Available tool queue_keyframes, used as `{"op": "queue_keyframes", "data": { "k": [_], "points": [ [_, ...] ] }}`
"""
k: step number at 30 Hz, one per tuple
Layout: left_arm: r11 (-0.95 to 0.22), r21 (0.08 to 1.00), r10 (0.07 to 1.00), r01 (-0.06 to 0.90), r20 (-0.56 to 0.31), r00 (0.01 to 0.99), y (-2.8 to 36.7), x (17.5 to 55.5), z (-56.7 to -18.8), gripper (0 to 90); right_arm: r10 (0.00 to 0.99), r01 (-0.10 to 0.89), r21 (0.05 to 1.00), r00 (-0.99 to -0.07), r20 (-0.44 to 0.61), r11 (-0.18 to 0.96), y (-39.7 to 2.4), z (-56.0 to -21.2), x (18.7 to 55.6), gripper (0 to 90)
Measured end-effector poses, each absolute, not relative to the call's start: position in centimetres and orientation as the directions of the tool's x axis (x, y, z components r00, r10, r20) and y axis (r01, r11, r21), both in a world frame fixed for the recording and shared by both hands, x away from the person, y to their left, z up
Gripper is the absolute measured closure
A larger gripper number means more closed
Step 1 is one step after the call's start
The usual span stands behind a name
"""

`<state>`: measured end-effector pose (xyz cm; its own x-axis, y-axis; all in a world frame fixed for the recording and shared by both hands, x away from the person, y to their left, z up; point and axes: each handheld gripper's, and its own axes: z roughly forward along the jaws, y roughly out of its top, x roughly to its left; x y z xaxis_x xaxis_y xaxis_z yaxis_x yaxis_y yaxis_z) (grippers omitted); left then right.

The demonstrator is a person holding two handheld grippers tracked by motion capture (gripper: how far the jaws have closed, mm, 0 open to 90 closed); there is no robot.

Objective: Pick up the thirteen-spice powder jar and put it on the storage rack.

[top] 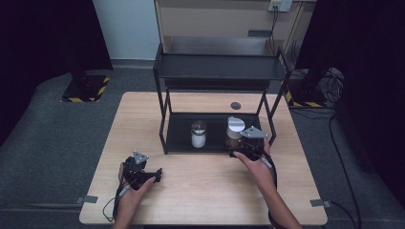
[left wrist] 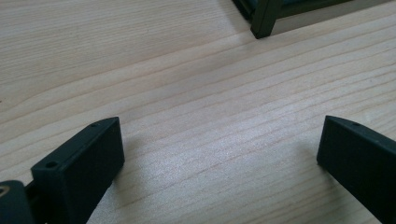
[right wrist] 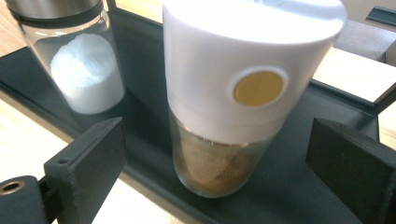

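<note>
Wooden table (top: pixel 200 186) with a black rack (top: pixel 217 71) on it. On the rack's bottom shelf we see the white-capped spice jar (right wrist: pixel 233 107) beside a salt jar (right wrist: pixel 79 65). Our right gripper (right wrist: pixel 215 163) stands wide, jar between its jaws, untouched. Left gripper (left wrist: pixel 219 154) gapes wide over bare wood.

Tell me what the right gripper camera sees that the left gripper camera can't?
The right gripper view has a jar with a white cap and brown powder, standing on the rack's bottom shelf between the open jaws of the right gripper, untouched. Beside it stands a jar of white powder. The left gripper view has bare wooden table between the open jaws of the left gripper, plus one rack foot. Both share black jaws spread wide and some light wood.
</note>
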<state>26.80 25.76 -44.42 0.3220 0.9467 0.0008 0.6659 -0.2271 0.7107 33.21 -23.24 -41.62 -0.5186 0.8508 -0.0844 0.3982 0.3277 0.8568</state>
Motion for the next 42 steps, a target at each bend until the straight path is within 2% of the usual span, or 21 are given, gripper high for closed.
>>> {"op": "queue_keyframes", "data": {
  "k": [15, 32, 42],
  "points": [
    [-0.227, 0.711, 0.947, 0.666, 0.0, 0.322, 25.8, 26.8, -44.4, 0.0, 0.836, 0.423, 0.837, -0.544, -0.071, 0.346, -24.1, -40.9, 31.1, 5.7],
    [-0.227, 0.711, 0.946, 0.666, 0.0, 0.323, 25.8, 26.8, -44.4, 0.0, 0.804, 0.421, 0.829, -0.592, -0.057, 0.369, -26.1, -41.7, 28.3, 5.2],
    [-0.227, 0.711, 0.947, 0.666, 0.001, 0.322, 25.7, 26.8, -44.4, 0.0, 0.79, 0.458, 0.8, -0.612, -0.031, 0.387, -27.2, -42.9, 27.3, 4.9]
  ]
}}
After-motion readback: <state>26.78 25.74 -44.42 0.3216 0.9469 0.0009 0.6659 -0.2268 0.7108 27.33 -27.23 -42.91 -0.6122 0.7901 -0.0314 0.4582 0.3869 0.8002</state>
